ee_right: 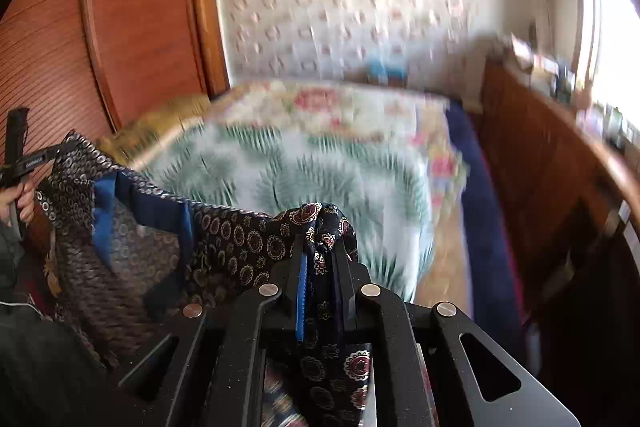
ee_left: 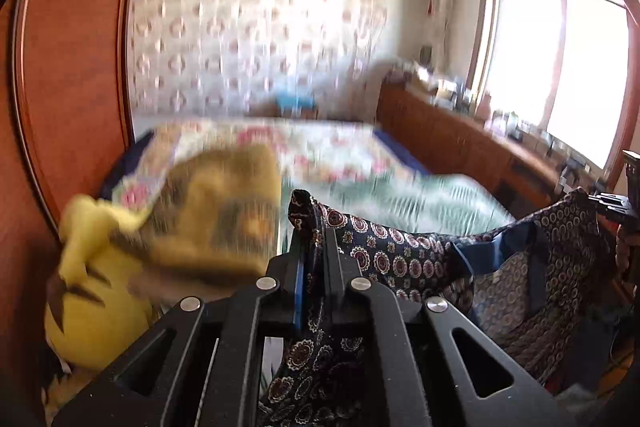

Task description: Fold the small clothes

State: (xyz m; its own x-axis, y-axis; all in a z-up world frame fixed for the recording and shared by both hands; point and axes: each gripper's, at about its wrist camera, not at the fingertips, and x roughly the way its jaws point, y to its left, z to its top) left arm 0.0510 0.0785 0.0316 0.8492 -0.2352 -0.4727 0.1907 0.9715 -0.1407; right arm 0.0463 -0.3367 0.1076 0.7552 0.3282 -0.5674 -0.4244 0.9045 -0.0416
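Observation:
A dark navy garment with round medallion print and a blue inner lining [ee_left: 420, 259] hangs in the air, stretched between both grippers above the bed. My left gripper [ee_left: 314, 227] is shut on one top corner of it. My right gripper [ee_right: 322, 243] is shut on the other top corner; the garment [ee_right: 168, 243] sags to its left. The right gripper shows at the right edge of the left wrist view [ee_left: 616, 207], and the left gripper at the left edge of the right wrist view [ee_right: 24, 163]. The backgrounds are motion-blurred.
A bed with a floral and green leaf-print cover [ee_right: 320, 163] lies below. A yellow plush toy [ee_left: 92, 299] and an ochre cushion [ee_left: 224, 211] sit at its left. A wooden wardrobe [ee_right: 132, 11] stands left; a cluttered wooden sideboard [ee_left: 472, 135] runs under the window at right.

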